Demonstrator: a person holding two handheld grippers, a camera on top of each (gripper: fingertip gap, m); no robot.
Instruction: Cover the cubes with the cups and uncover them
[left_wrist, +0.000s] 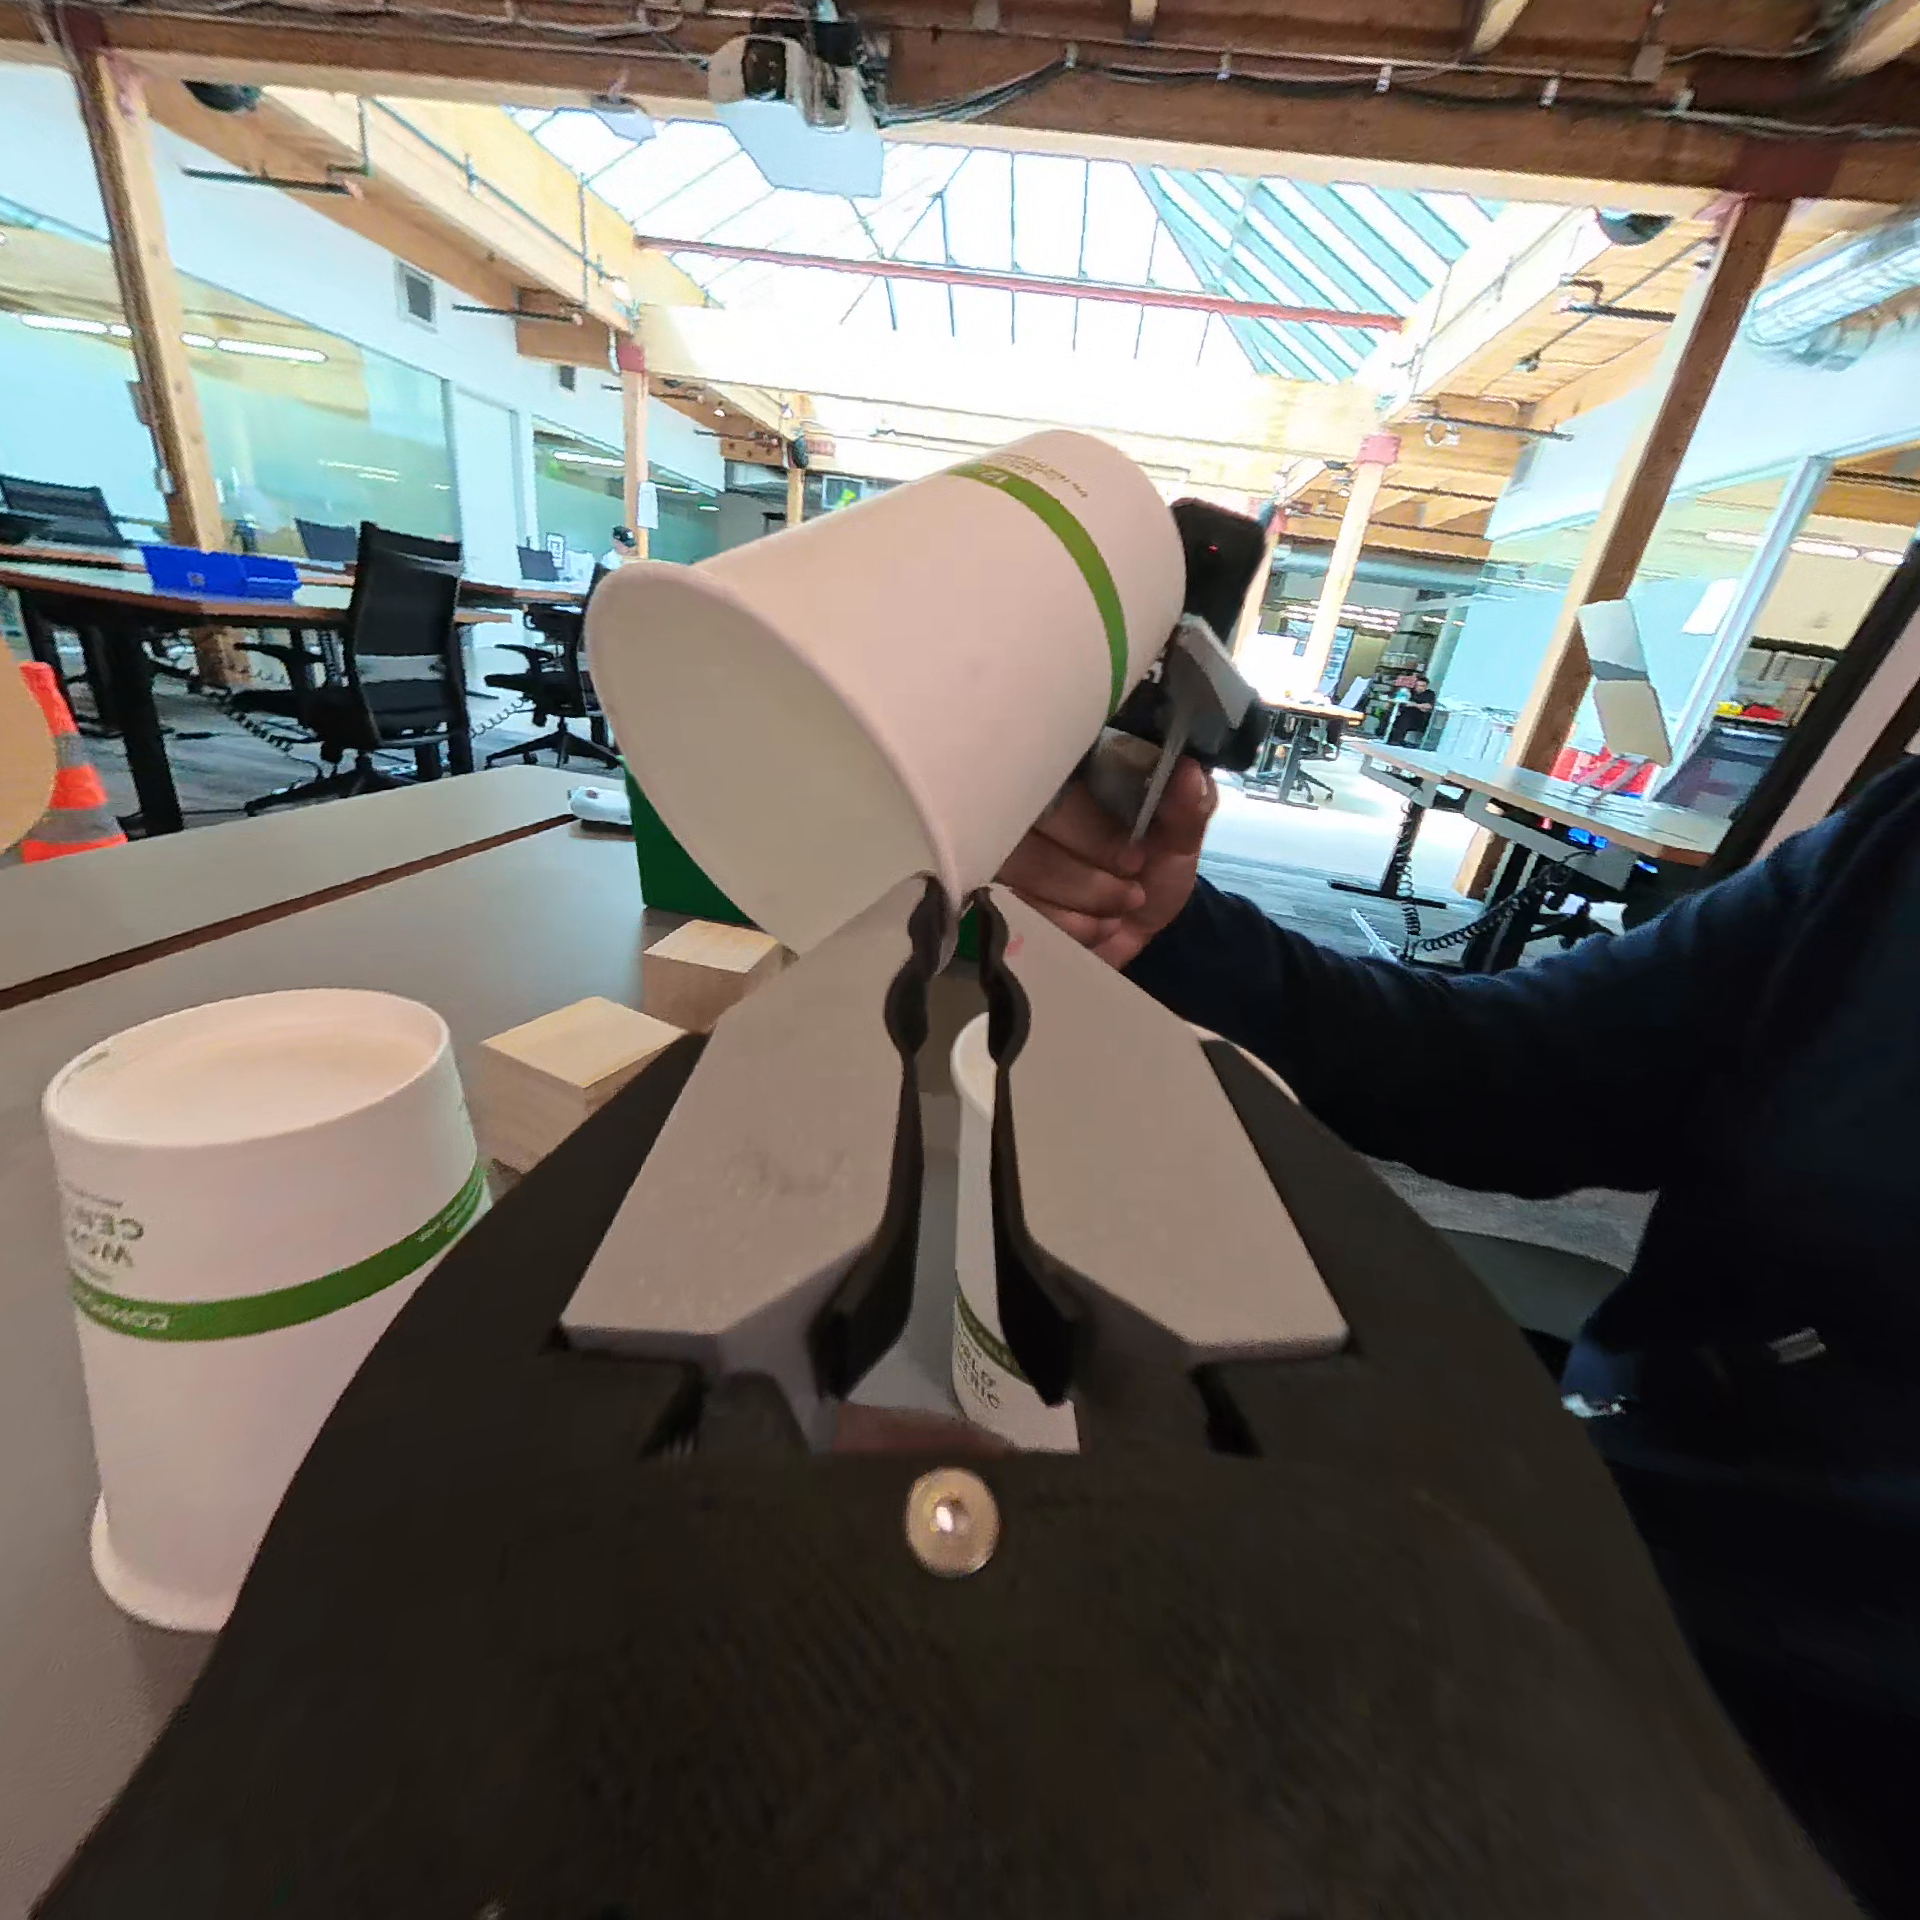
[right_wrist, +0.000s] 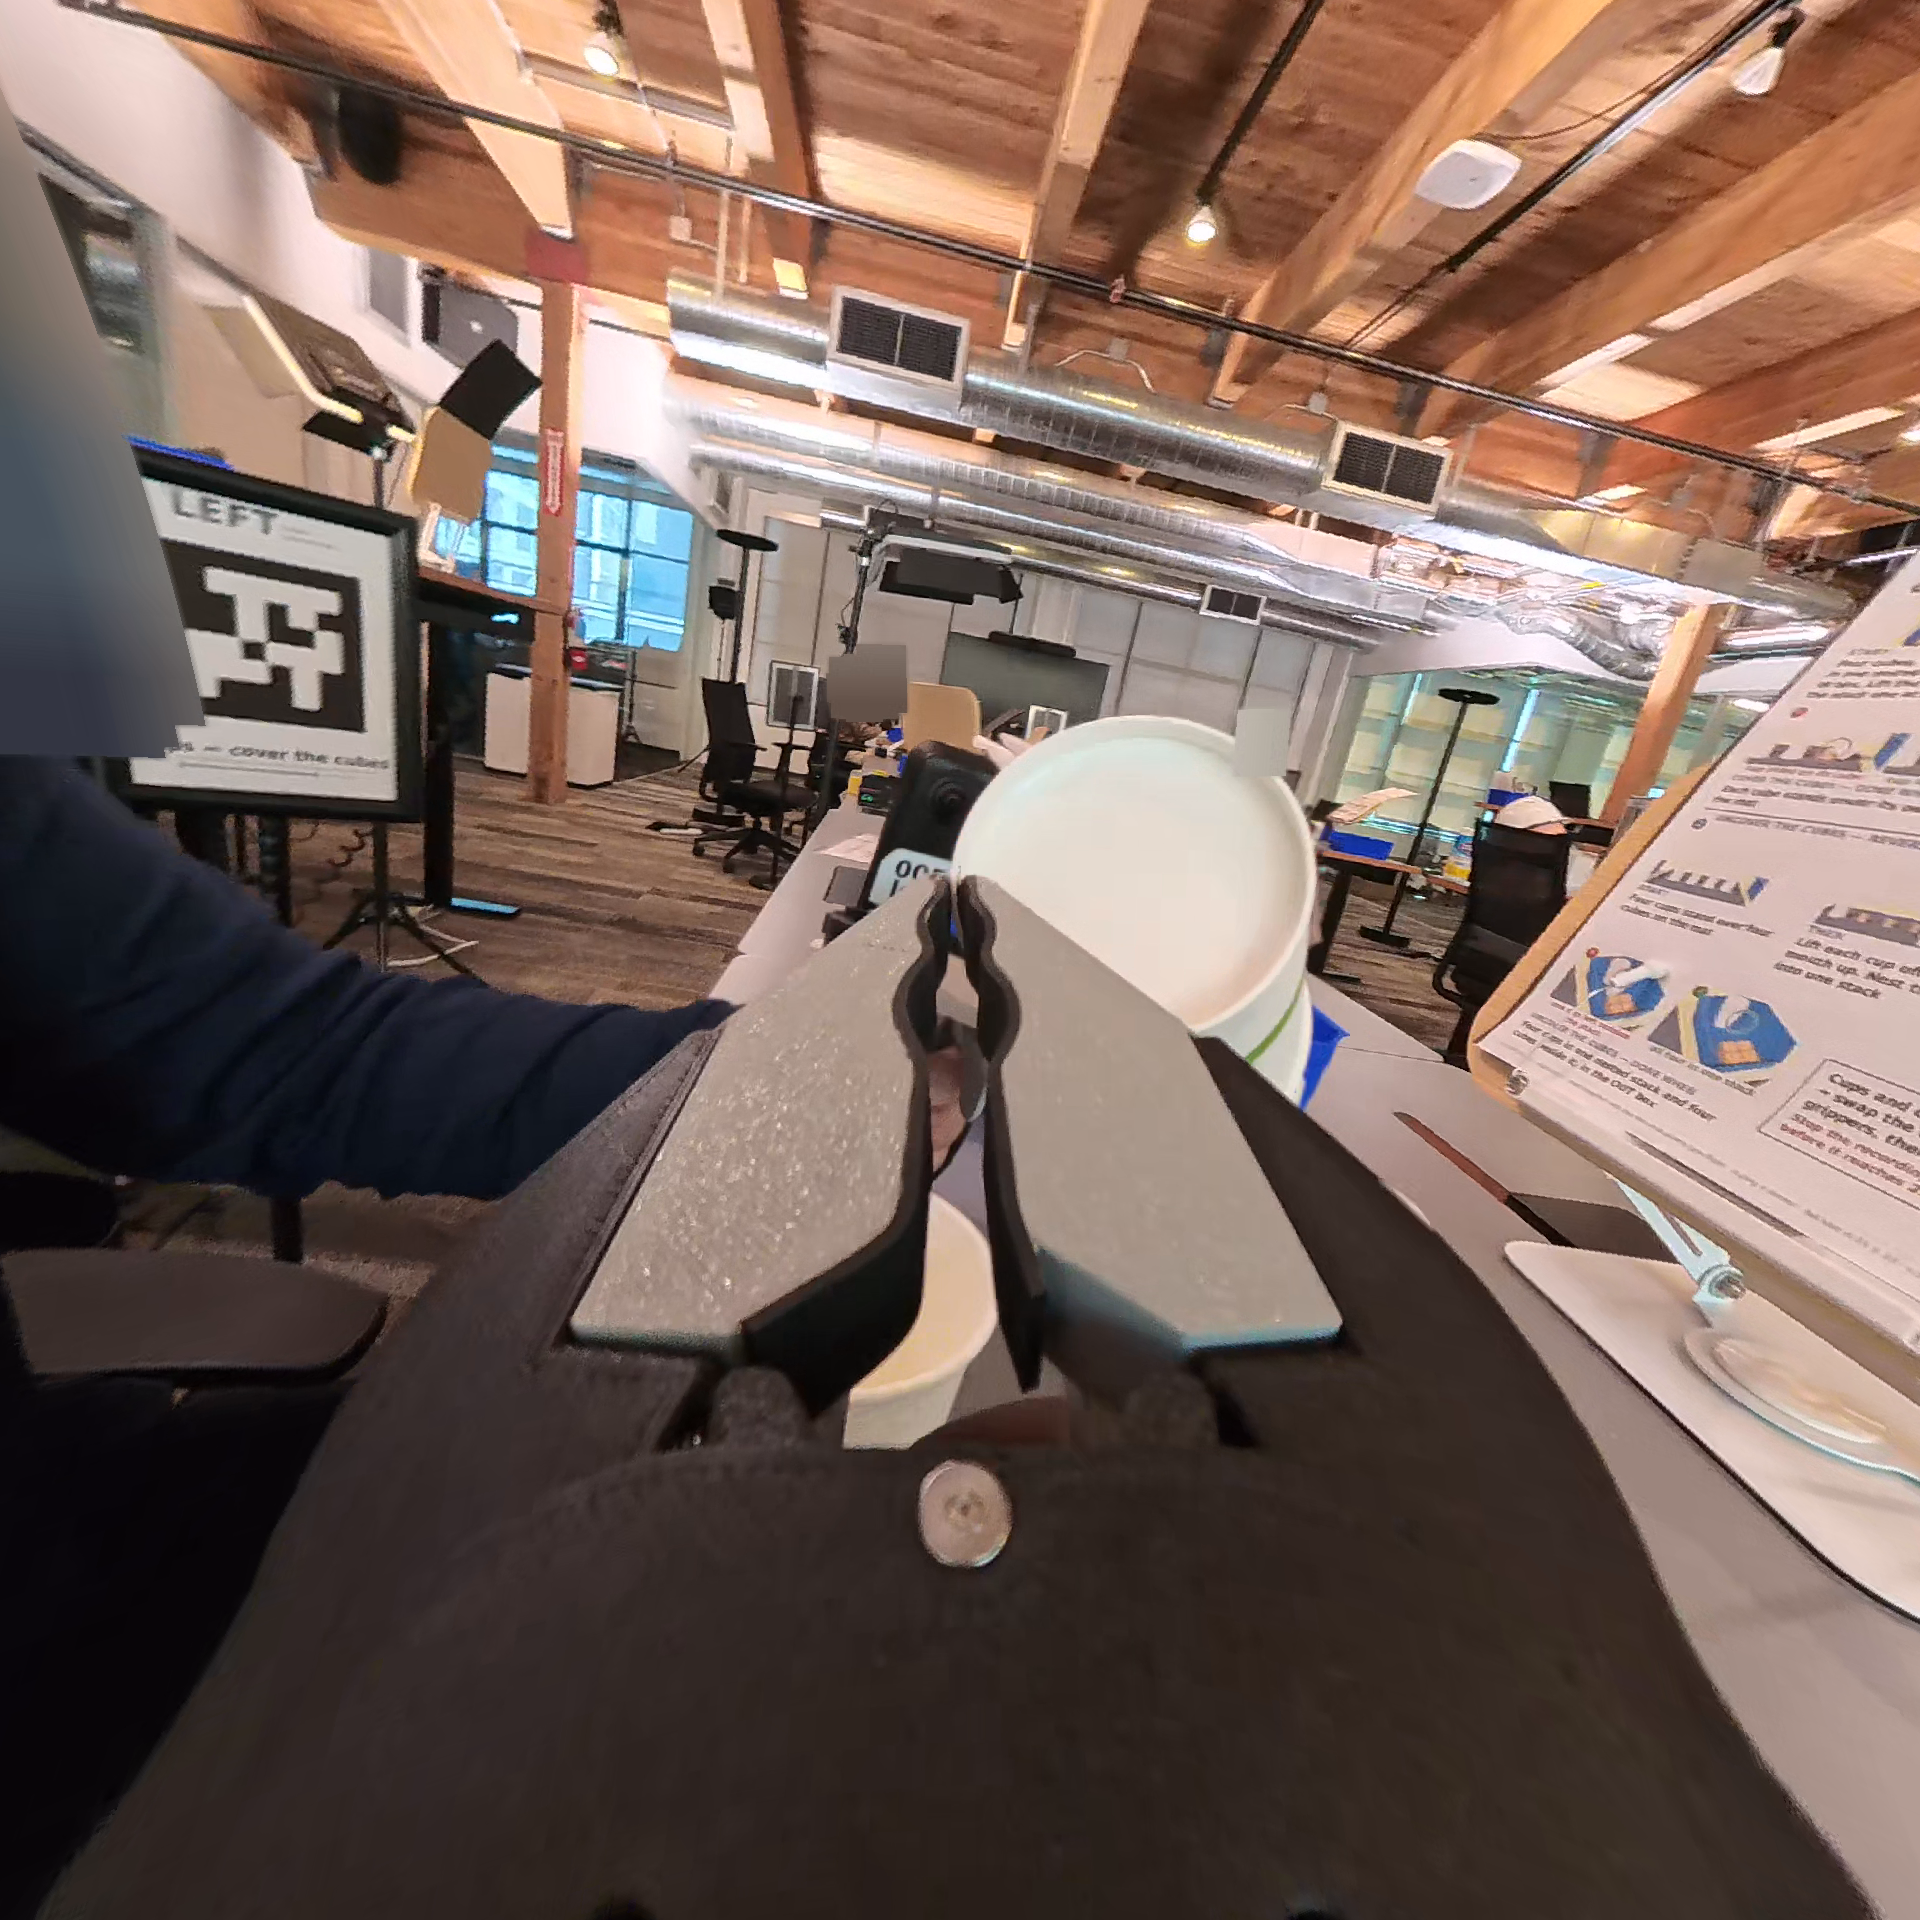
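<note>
White inverted cup (left_wrist: 260, 1195) stands beside two wooden cubes (left_wrist: 577, 1070), table (left_wrist: 312, 935).

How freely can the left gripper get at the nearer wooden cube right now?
Probably not yet. The cube lies uncovered and nothing blocks it, but the left gripper is shut on the edge of the raised cup and would have to let go first.

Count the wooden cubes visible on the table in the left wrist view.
2. A nearer cube sits just right of the inverted cup; a farther cube lies behind it, near the green box. More may be hidden under cups or behind the gripper.
</note>
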